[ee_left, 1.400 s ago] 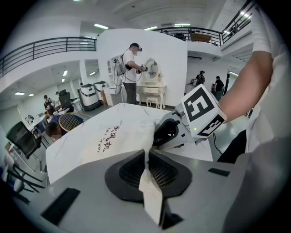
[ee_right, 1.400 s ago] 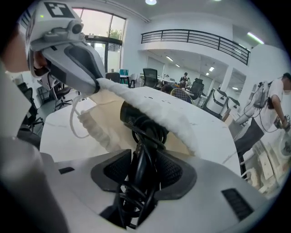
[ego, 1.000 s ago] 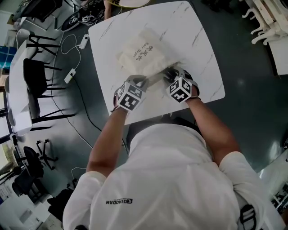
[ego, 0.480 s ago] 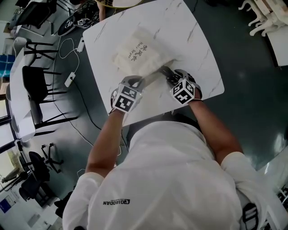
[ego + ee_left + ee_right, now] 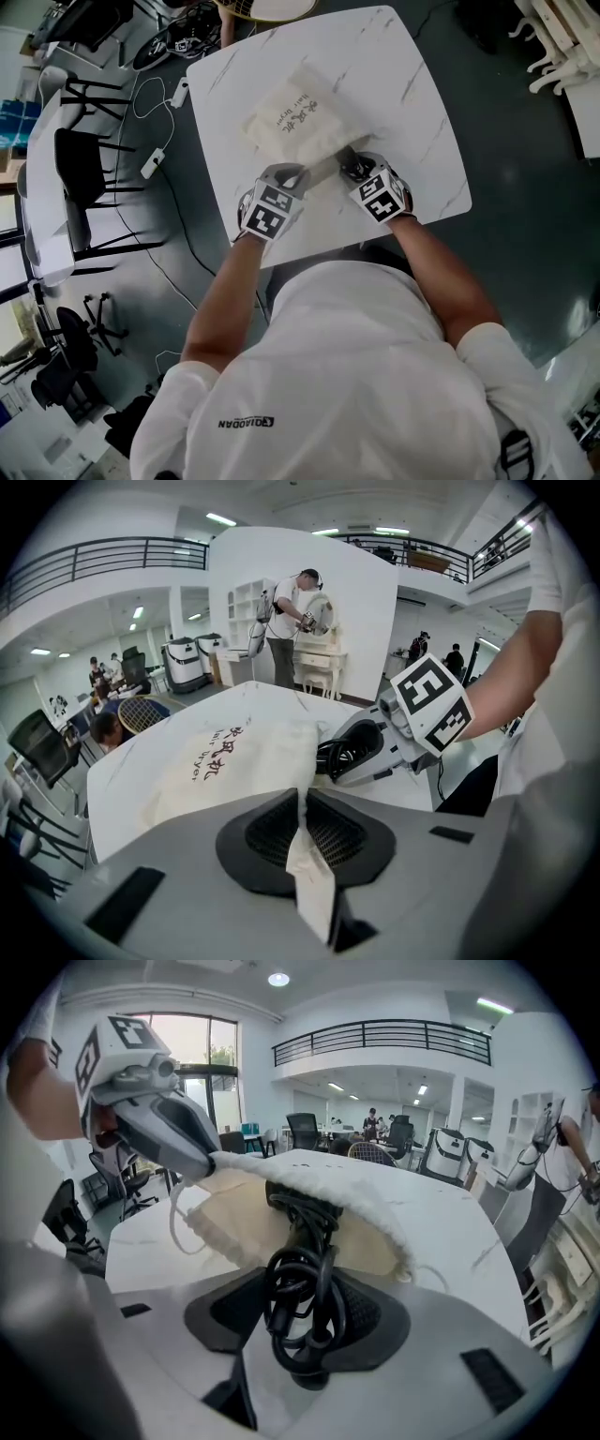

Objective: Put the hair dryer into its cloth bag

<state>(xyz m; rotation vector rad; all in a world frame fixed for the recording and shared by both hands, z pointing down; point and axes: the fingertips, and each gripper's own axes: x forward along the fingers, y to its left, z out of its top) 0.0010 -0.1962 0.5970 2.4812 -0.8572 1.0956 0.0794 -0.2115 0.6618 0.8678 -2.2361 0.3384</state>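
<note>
Mostly hidden inside the cloth bag (image 5: pixel 295 117) on the marble table (image 5: pixel 417 89): the hair dryer (image 5: pixel 298 1206), with only the handle end and the coiled cord (image 5: pixel 302 1321) poking out of the mouth. Cannot make out the dryer's body or nozzle in any view. Hard to read either grip from the head view, with both sets of jaws masked by the marker cubes and the person's hands. Just a dark scrap visible at the bag's opening.

Plain in the left gripper view: left gripper (image 5: pixel 302 810) clenched on a strip of the bag's rim, cloth running up between the pads. Plain in the right gripper view: right gripper (image 5: pixel 302 1279) grasping the coiled cord, jaws having just been closing, cord bundle between them. Beyond it, bag mouth held lifted over the handle by the left gripper, white drawstring (image 5: pixel 174 1222) dangling. Printed lettering on the bag legible only from above and from the left gripper view.

Around: black chairs (image 5: pixel 80 155) and a white power strip (image 5: pixel 150 159) with cables on the dark floor left of the table. Far behind, a person (image 5: pixel 286 611) at a white dresser.
</note>
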